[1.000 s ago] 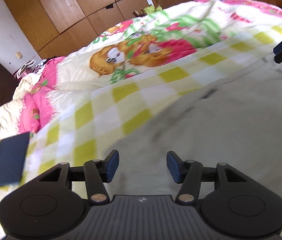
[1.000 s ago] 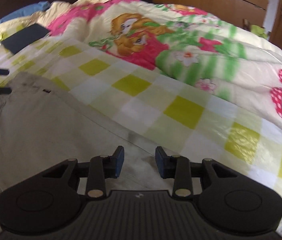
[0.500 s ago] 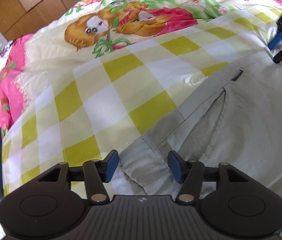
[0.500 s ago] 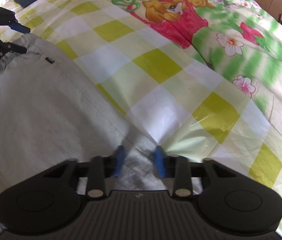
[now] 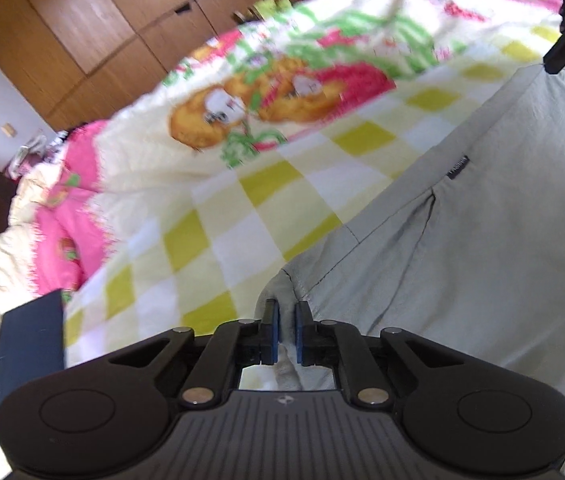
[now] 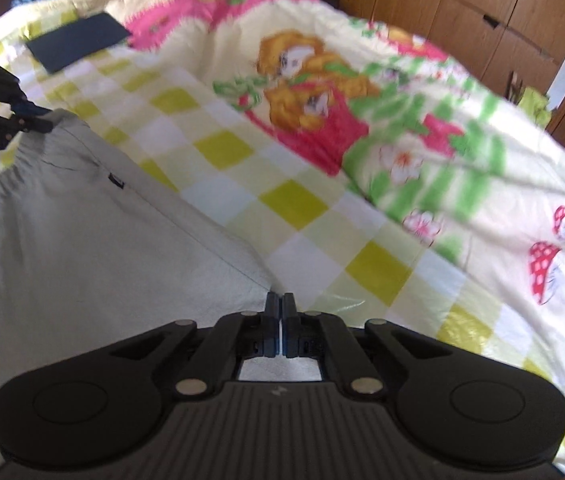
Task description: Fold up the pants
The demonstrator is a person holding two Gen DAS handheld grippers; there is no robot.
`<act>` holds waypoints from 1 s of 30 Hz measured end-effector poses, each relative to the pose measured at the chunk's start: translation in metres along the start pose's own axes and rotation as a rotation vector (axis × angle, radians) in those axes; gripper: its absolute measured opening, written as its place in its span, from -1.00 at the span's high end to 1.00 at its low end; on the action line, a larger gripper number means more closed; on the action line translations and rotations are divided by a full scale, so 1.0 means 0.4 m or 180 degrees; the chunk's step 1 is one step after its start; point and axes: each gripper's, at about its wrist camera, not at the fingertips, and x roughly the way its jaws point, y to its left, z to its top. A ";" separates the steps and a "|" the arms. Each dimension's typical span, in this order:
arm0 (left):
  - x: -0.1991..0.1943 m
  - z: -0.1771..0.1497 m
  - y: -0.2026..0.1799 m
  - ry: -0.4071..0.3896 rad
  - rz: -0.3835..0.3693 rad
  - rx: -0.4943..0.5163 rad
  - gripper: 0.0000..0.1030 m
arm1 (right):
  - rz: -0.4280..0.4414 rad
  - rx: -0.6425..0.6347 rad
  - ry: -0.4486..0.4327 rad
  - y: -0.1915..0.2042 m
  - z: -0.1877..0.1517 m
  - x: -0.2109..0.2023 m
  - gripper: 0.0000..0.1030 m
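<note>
Spread over a bed [image 6: 242, 152]: soft checked sheet in yellow and white squares, plus one puffy quilt [image 6: 422, 128] printed with cartoon figures, flowers and mushrooms. Behind, wooden wardrobe doors [image 5: 102, 28], flat and glossy. On the sheet, one pair of pale grey pants [image 5: 482, 240], thin woven cloth, lightly creased, with a slanted pocket seam and a small dark label [image 5: 457, 167]. Near the pillows, one flat dark blue rectangle [image 6: 78, 42], lying on the sheet. Left claw [image 5: 284, 332] pinched narrow on a bunched corner of the pants; right claw [image 6: 281, 330] nearly closed on the pants' edge at another corner.
</note>
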 end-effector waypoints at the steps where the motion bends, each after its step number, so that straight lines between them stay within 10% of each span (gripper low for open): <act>1: -0.032 -0.005 0.000 -0.0057 0.0029 -0.0010 0.54 | -0.0004 -0.0020 -0.0073 0.014 -0.005 -0.040 0.99; 9: -0.320 -0.166 -0.081 -0.0407 0.0181 -0.0139 0.55 | 0.0057 -0.0066 -0.0301 0.201 -0.169 -0.320 0.99; 18: -0.400 -0.414 -0.222 -0.0166 0.0064 -0.0411 0.55 | 0.0484 0.0258 0.0246 0.421 -0.376 -0.246 0.99; 30: -0.463 -0.547 -0.249 -0.0177 0.0113 -0.0707 0.65 | 0.0425 0.0144 0.0349 0.493 -0.398 -0.295 0.99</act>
